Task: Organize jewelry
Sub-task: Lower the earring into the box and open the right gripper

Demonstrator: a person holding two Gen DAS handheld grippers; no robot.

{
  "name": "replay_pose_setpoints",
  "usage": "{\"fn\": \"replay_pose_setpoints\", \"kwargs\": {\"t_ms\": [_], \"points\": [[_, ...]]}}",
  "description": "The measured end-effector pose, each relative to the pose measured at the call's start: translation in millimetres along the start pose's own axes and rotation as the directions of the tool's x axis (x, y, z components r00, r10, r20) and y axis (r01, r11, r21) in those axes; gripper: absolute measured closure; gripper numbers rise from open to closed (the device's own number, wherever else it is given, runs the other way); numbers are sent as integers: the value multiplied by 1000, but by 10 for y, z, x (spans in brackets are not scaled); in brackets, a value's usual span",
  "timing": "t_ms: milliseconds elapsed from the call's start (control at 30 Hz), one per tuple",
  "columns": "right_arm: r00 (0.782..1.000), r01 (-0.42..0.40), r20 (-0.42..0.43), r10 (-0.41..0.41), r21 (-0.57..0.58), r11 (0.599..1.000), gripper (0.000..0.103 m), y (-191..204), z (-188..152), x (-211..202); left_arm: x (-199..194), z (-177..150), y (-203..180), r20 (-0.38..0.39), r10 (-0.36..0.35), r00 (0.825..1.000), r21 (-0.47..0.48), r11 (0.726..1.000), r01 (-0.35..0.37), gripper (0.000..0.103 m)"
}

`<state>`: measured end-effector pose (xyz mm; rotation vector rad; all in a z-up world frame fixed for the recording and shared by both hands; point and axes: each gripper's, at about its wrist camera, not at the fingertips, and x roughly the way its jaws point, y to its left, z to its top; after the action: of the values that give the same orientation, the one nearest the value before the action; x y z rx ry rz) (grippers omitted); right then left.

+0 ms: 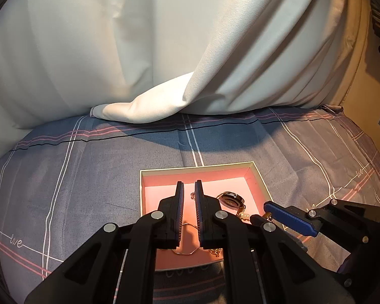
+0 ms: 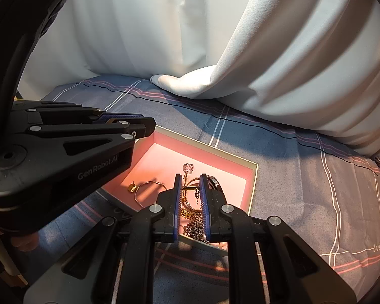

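Note:
An open box with a pink lining (image 1: 197,168) (image 2: 215,152) lies on the plaid sheet. Inside it are a dark-faced watch (image 1: 231,198) (image 2: 214,181), a thin gold wire bangle (image 2: 149,185), a clear crystal piece (image 2: 188,168) and a heap of chains (image 2: 195,225). My left gripper (image 1: 189,183) (image 2: 152,126) hangs above the box's left half, shut, with nothing between its pads. My right gripper (image 2: 190,177) (image 1: 261,211) hovers over the box's right side, shut on a small gold earring (image 2: 191,190) with a dark dangle.
A white curtain (image 1: 164,50) hangs behind the bed and one fold of it (image 1: 139,111) rests on the blue-grey plaid sheet (image 1: 88,177). A beige wall (image 1: 362,88) stands at the far right.

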<state>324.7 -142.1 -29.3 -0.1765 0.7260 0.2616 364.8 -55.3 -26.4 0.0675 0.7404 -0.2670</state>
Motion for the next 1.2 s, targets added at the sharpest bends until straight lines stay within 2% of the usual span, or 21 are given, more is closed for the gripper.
{"fn": "replay_pose_setpoints", "kwargs": {"t_ms": [633,1167,1200], "points": [[997,-52,-63,50,-25,998,88,-11,86,386,403,26,103,-74,38,997,-47,998,-42,94],[993,-84,-89,83,-7,996,88,-20,10,519,528,27,68,-99,37,994,-48,998,-42,94],[992,-85,-100,83,-14,996,83,-4,-3,539,524,42,75,-95,46,994,-55,997,-51,85]]}}
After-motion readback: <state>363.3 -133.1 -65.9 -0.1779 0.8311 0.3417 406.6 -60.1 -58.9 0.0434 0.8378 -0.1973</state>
